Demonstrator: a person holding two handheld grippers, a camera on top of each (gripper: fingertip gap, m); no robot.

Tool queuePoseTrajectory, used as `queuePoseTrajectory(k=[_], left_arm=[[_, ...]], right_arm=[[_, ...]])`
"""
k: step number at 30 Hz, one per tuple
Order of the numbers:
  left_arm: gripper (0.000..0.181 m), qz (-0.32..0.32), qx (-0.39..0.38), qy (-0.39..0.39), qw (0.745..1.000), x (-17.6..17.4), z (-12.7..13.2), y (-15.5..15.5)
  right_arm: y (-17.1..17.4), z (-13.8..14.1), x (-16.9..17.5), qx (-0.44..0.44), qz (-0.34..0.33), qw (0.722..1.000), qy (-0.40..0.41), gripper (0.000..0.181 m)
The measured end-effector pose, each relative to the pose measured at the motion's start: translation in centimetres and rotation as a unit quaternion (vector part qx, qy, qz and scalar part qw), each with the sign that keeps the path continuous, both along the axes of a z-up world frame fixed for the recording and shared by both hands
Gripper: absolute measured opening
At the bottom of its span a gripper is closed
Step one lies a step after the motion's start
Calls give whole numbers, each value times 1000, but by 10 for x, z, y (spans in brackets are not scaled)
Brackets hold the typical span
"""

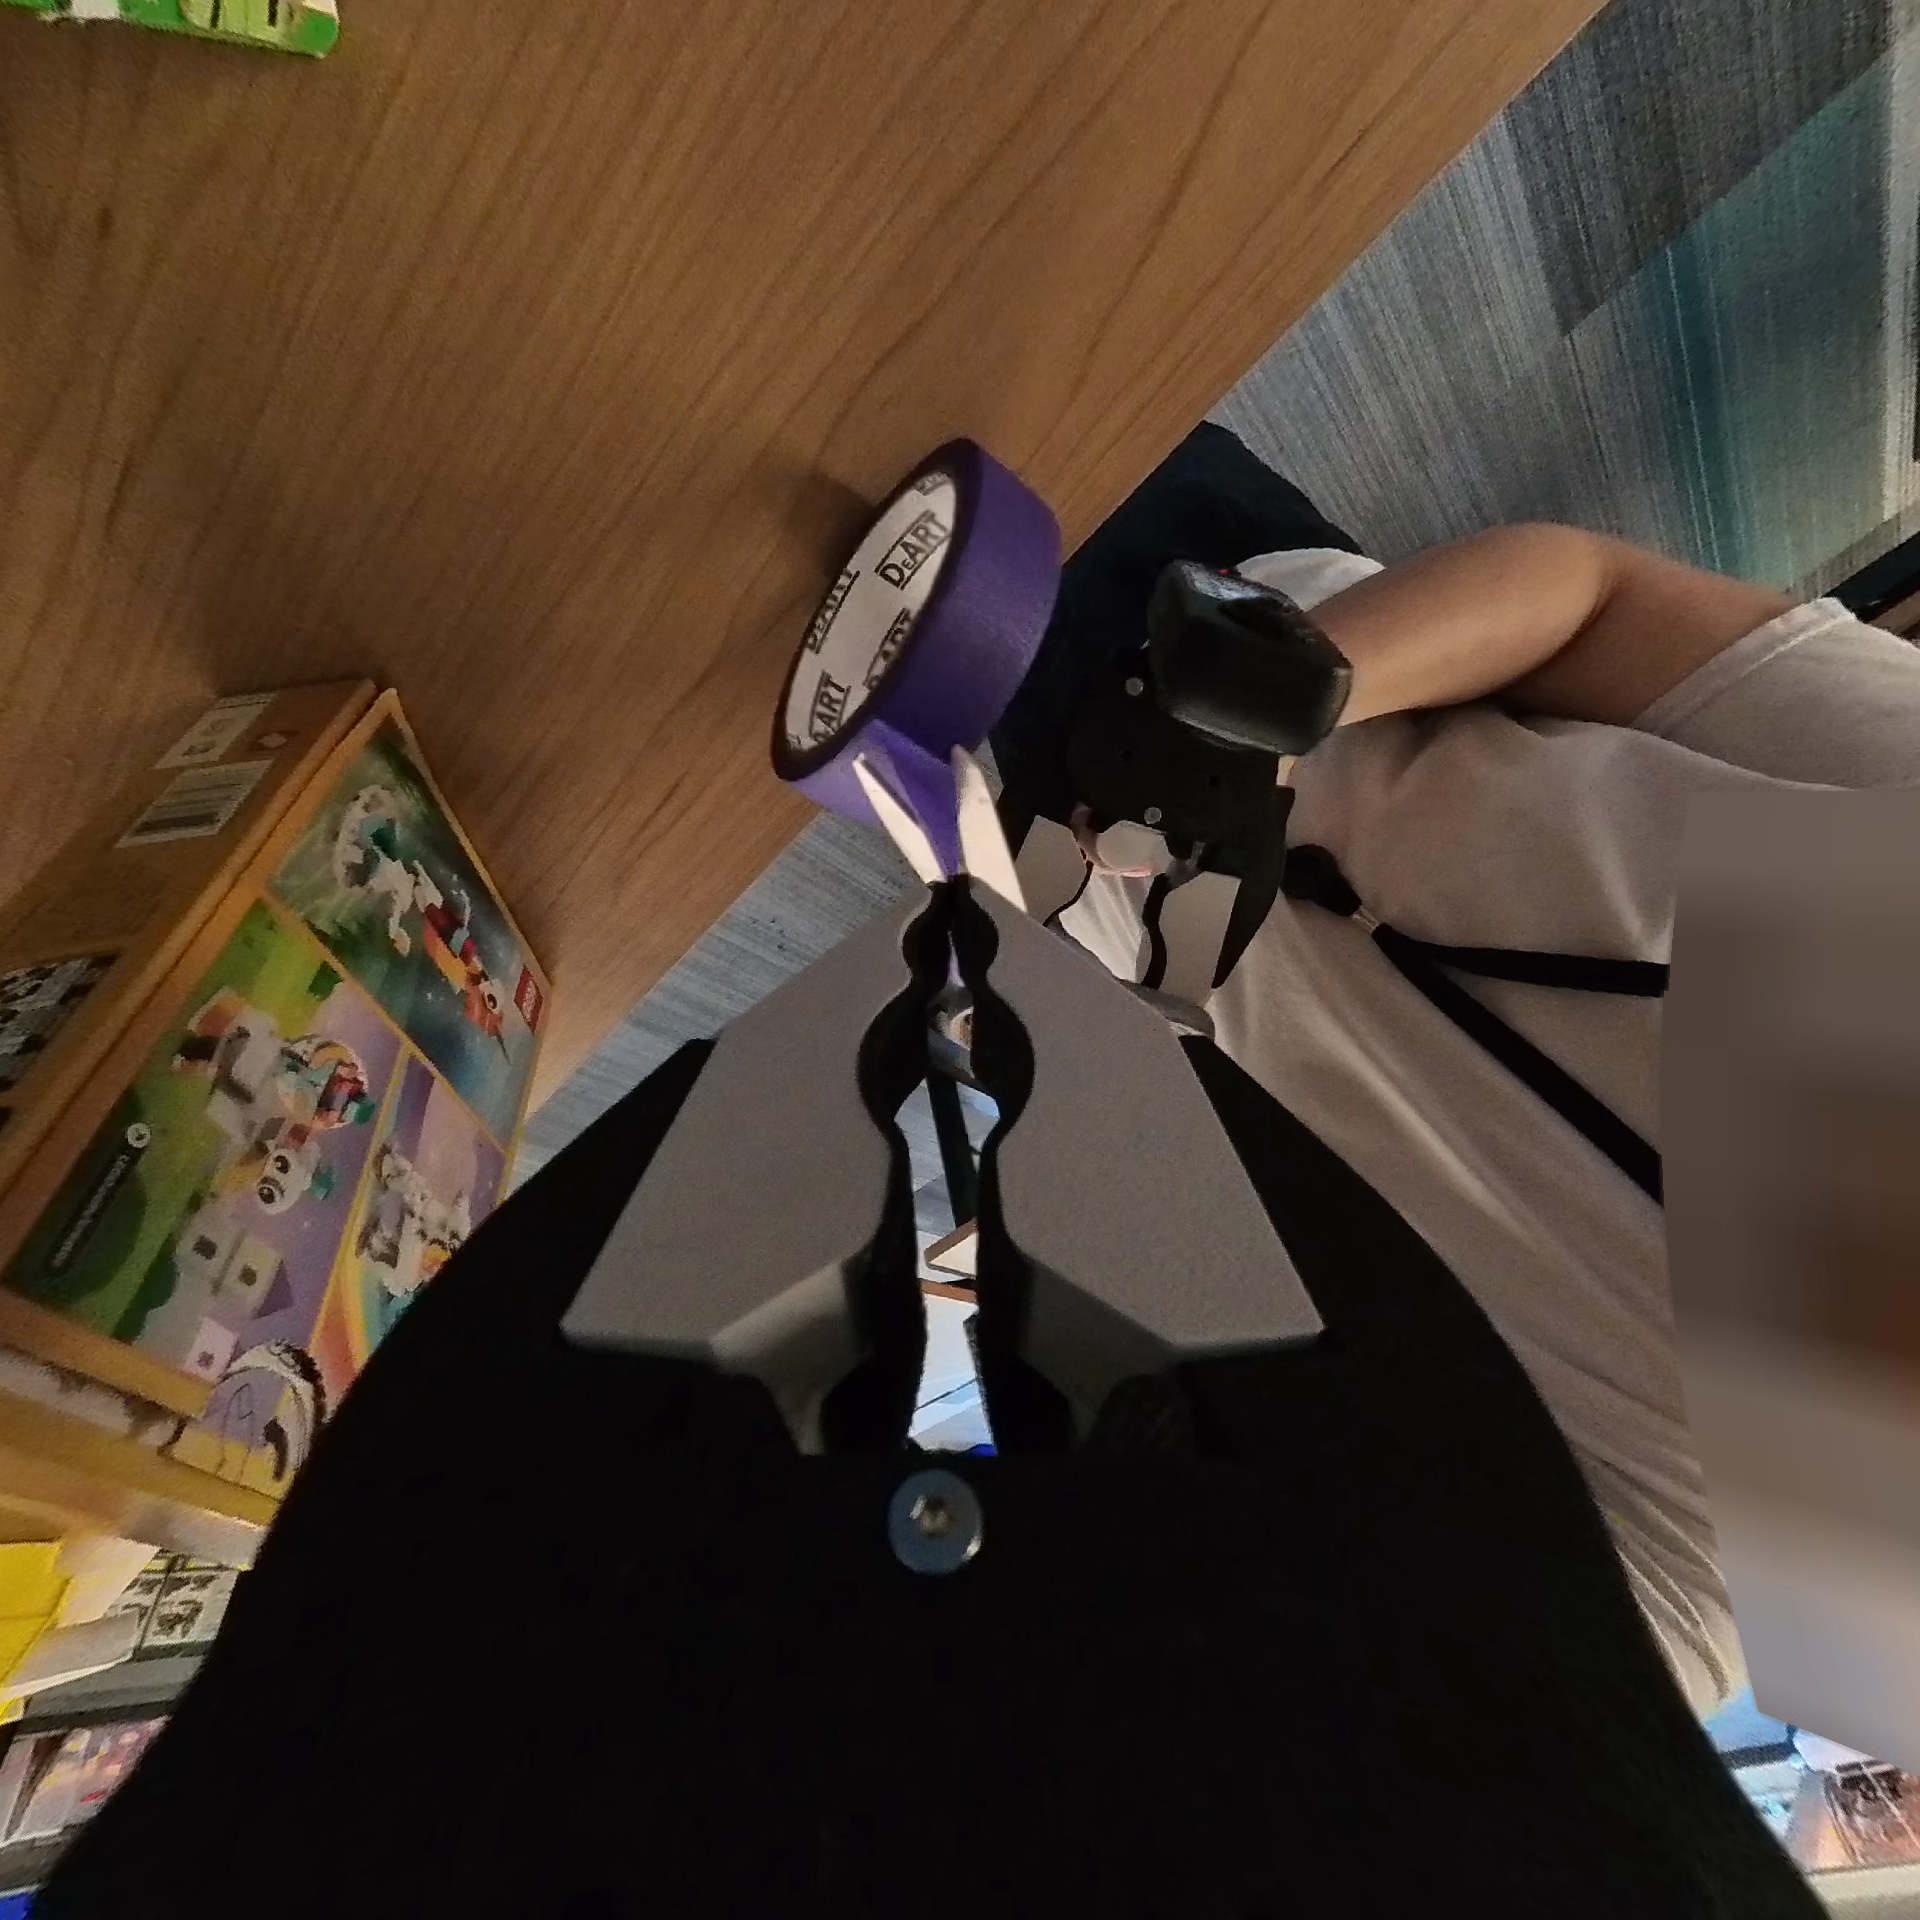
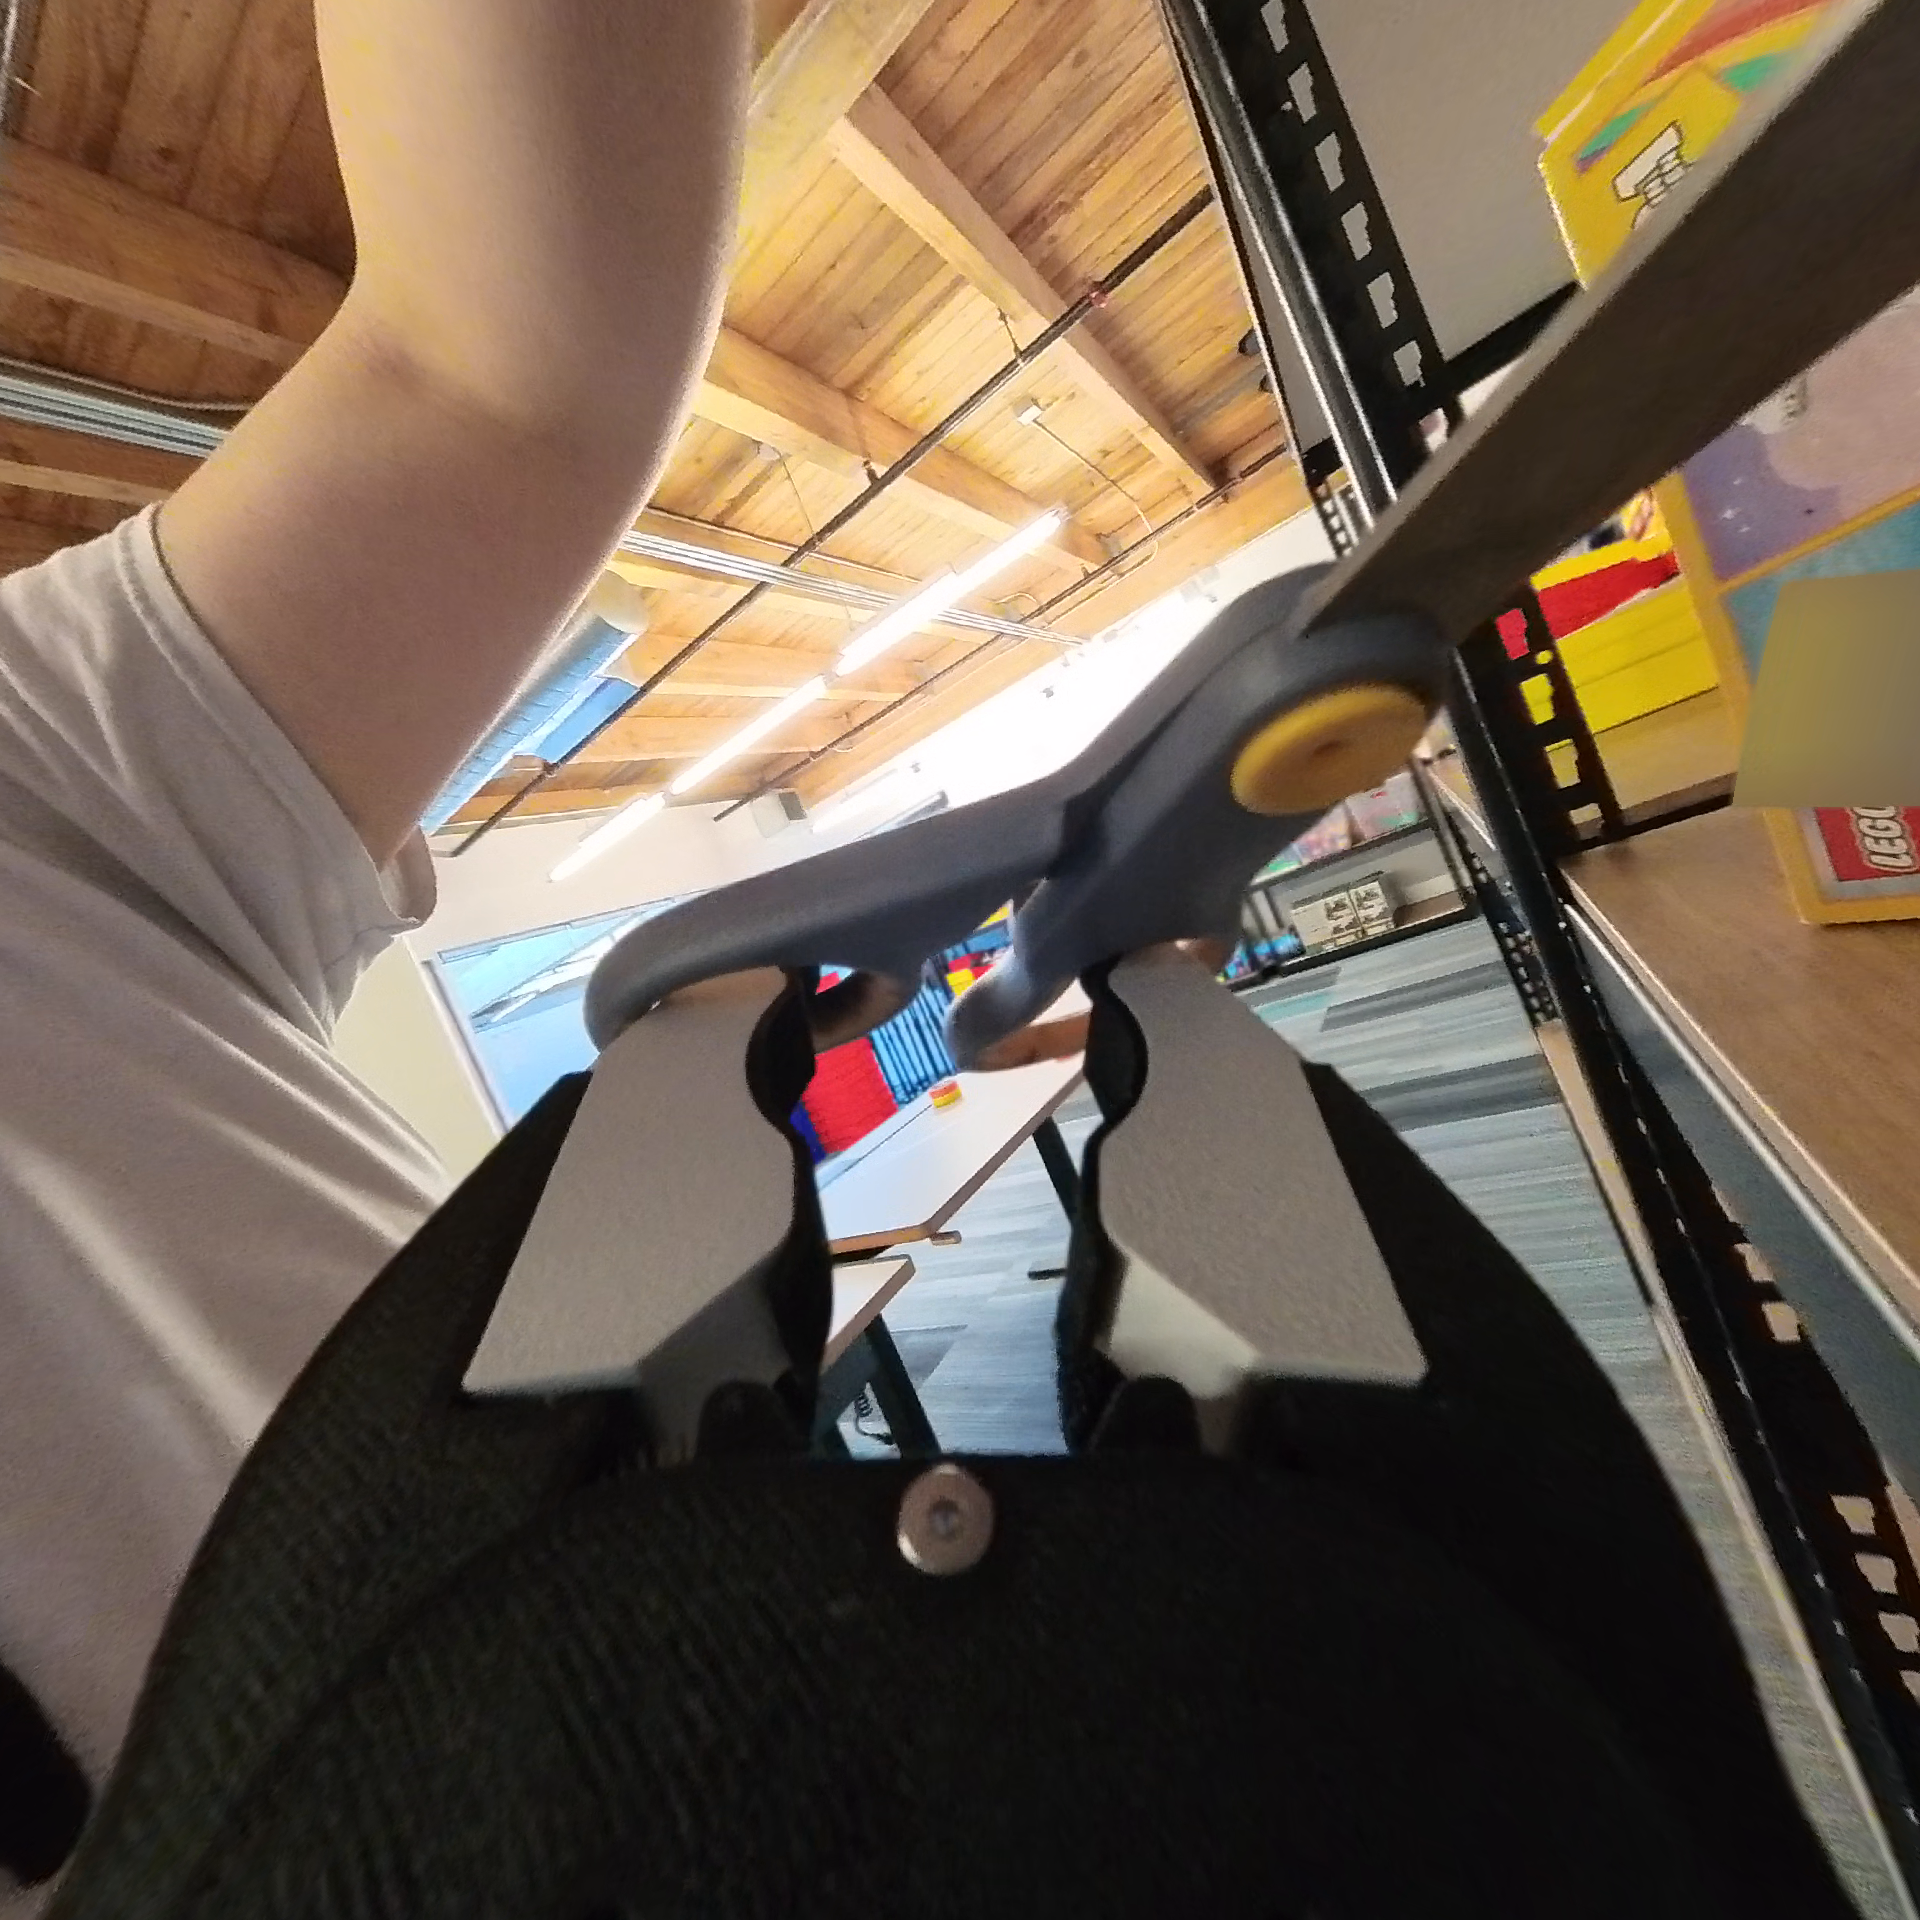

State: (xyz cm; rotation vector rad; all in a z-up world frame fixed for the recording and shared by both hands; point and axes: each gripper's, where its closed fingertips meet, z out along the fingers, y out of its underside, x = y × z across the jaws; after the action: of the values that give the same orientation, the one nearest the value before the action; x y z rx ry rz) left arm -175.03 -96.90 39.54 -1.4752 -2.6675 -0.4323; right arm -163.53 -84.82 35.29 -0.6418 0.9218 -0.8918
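Observation:
My left gripper (image 1: 951,904) is shut on the loose end of a purple tape strip (image 1: 914,774) pulled from a purple tape roll (image 1: 935,623). The roll stands on edge at the rim of a wooden shelf (image 1: 520,312). Two pale scissor blades (image 1: 883,821) stand open on either side of the strip. My right gripper (image 2: 935,987) is closed on the grey handles of the scissors (image 2: 1122,831), which have a yellow pivot (image 2: 1330,732). The right gripper also shows in the left wrist view (image 1: 1195,966), just right of the roll, held by a person's arm (image 1: 1475,613).
A colourful toy box (image 1: 281,1018) lies on the shelf to the left, with a green box (image 1: 208,21) at the far corner. A black slotted rack post (image 2: 1340,364) and shelves with yellow boxes (image 2: 1662,156) are to the right. Grey carpet (image 1: 1558,312) lies below. The gap from one gripper's tips to the other's is roughly 15 centimetres.

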Motion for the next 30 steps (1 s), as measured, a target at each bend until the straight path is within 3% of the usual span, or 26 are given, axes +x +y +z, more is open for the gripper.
queuePoseTrajectory(k=[30], left_arm=[[0, 0, 4, -1, 1000, 8, -1, -3]], right_arm=[[-10, 2, -1, 22, 18, 1000, 3, 37]])
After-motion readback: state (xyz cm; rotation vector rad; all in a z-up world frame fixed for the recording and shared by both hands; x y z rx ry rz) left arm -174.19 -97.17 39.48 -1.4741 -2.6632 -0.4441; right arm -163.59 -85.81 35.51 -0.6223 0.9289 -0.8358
